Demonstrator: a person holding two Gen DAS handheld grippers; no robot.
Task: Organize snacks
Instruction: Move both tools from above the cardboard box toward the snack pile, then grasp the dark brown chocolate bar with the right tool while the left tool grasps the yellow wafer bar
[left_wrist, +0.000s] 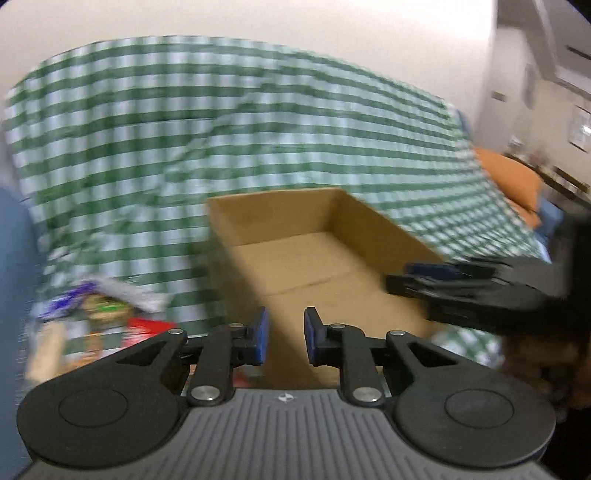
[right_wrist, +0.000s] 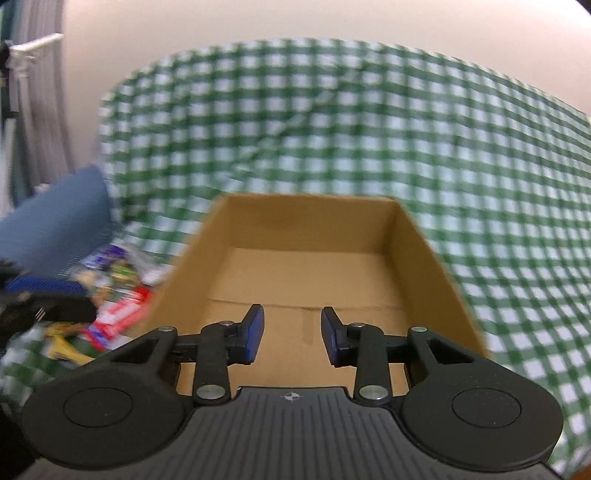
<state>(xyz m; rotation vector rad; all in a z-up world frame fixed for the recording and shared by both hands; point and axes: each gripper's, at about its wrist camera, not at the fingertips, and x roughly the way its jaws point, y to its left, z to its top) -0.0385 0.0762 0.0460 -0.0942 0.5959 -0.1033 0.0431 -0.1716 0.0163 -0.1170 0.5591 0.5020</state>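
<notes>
An open cardboard box (left_wrist: 384, 229) (right_wrist: 417, 236) sits on a green checked cloth; nothing shows inside it. A blurred pile of snack packets (left_wrist: 99, 314) (right_wrist: 118, 295) lies to its left. My left gripper (left_wrist: 286, 338) is open and empty, at the box's near left corner. My right gripper (right_wrist: 291, 336) is open and empty, over the box's near edge. The right gripper shows in the left wrist view (left_wrist: 443, 280) at the box's right side. The left gripper shows at the left edge of the right wrist view (right_wrist: 40, 299), beside the packets.
The green checked cloth (left_wrist: 184, 129) (right_wrist: 369, 129) covers the surface up to a pale wall. A blue cushion (right_wrist: 55, 218) lies at the left beyond the snacks. An orange cushion (left_wrist: 513, 177) lies at the far right.
</notes>
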